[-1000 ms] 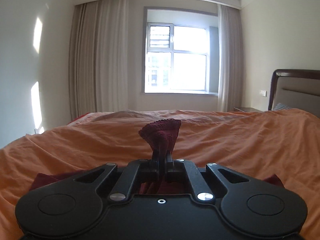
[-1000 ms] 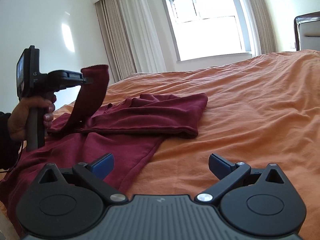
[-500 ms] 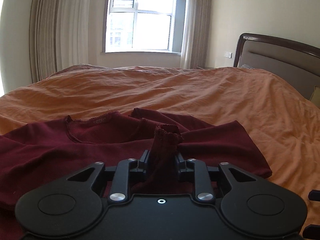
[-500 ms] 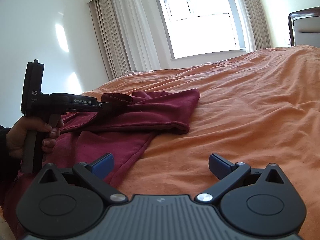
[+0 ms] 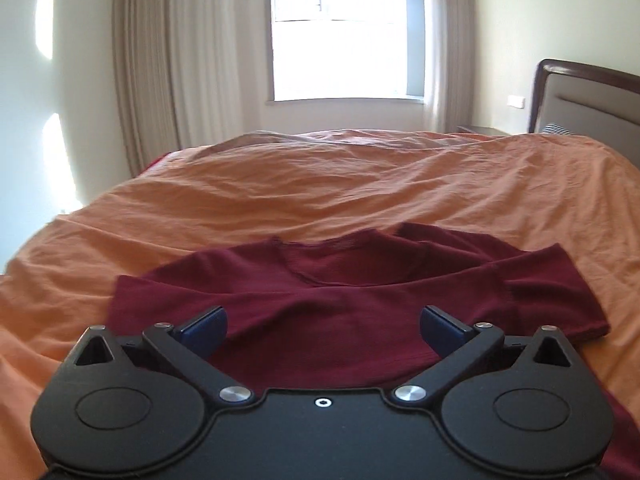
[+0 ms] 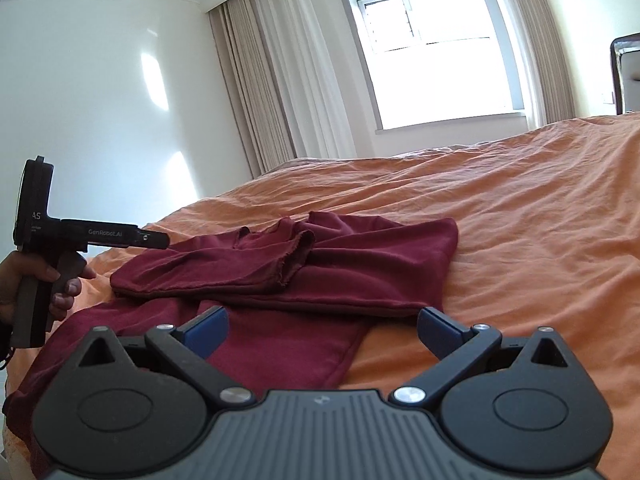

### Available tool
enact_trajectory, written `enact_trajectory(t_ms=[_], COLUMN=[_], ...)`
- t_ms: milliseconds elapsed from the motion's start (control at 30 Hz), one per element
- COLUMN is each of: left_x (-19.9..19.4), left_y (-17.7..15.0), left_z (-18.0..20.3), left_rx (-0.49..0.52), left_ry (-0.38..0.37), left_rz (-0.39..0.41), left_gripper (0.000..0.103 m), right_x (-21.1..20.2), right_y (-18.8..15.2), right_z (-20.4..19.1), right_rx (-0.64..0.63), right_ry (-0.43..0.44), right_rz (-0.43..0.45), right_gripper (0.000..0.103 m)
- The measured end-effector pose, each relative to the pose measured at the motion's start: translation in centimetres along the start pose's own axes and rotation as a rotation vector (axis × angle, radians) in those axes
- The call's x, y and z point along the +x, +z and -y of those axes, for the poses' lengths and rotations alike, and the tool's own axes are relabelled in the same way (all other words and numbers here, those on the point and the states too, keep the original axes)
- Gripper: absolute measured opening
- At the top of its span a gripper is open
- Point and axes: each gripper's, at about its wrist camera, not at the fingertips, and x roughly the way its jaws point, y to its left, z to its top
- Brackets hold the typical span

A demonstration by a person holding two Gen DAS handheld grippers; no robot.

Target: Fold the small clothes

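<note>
Dark red fabric fills the lower middle of both views: the maroon top (image 5: 360, 292) lies flat on the orange bedspread (image 5: 304, 200), its neckline turned toward the window (image 5: 340, 32) and both sleeves folded in across the chest. Your left gripper (image 5: 322, 322) sits at the bottom of the left wrist view with its blue-padded fingers (image 5: 204, 322) spread wide, holding nothing; the garment shows in the gap between them, and you cannot tell from this angle whether the pads touch the cloth. In the right wrist view the same tool appears at the left edge of the frame, gripped in your left hand (image 6: 36, 284), its tip pointing toward the near sleeve and standing just clear of it. Your right gripper (image 6: 322, 326) is likewise spread wide and empty, low in the frame over the lower part of the top, where the hem edge meets bare bedspread. The folded sleeve's raw cuff (image 6: 296, 256) lies in the centre of that view, resting on the other sleeve. White lettering on the side of the left tool reads "GenRobot.AI" (image 6: 105, 232); beside it, on the upright camera mount, the letters "AS" are legible, with smaller print beneath too fine to read. A dark wooden headboard (image 5: 588, 96) stands at the right edge of the left wrist view.
</note>
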Motion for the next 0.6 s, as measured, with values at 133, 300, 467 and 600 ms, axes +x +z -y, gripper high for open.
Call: enact_trajectory(t_ms=[133, 300, 467, 600], left_x=[-0.6, -0.1, 0.4, 1.4], left_y=[-0.2, -1.3, -3.3, -3.6], left_z=[-6.6, -13.5, -17.4, -17.9], left_rx=[-0.059, -0.150, -0.242, -0.257], left_ry=[0.137, 0.158, -0.021, -0.118], left_rz=[-0.026, -0.054, -0.034, -0.066], left_gripper=[0.102, 0.102, 0.102, 0.090], right_x=[3.1, 7.7, 12.2, 14.6], right_y=[1.5, 3.4, 4.5, 3.8], right_z=[-1.9, -3.9, -3.6, -3.1], right_rx=[-0.043, -0.074, 0.012, 0.034], right_ry=[0.051, 0.073, 0.067, 0.025], right_rz=[-0.011, -0.036, -0.086, -0.129], right_gripper=[0.103, 0.097, 0.076, 0.047])
